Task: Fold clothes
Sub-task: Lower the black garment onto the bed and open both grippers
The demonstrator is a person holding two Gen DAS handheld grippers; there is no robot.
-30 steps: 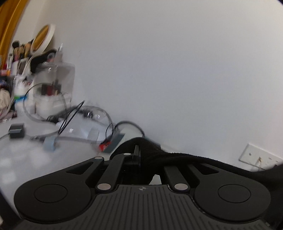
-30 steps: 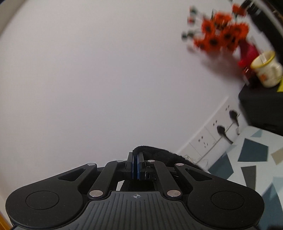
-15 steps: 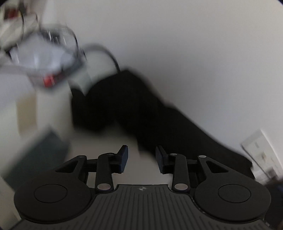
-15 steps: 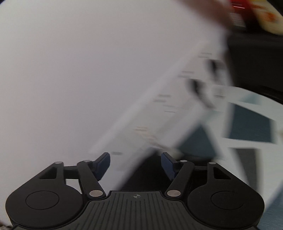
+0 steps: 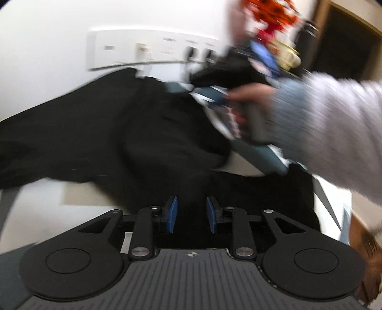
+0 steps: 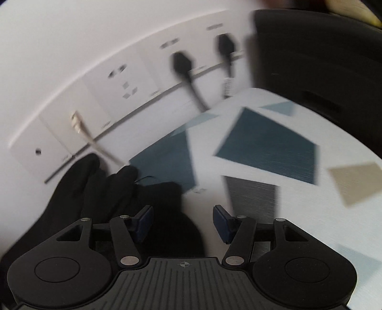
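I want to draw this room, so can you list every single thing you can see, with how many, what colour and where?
black garment: one, black, spread on the table below the wall
table: one, white top with blue, grey and beige shapes
wall sockets: a row, white, on the wall behind the table
plugs: two, black, in the sockets
pale cable: one, cream, hanging from the wall plate
flowers: one blurred bunch, orange and red, far corner
dark block: one, black, right of the sockets; too blurred to name
sleeve: one, light grey, the person's arm
left gripper: blue fingers apart, closing, garment under them
right gripper: blue fingers apart, closing, over the garment's edge
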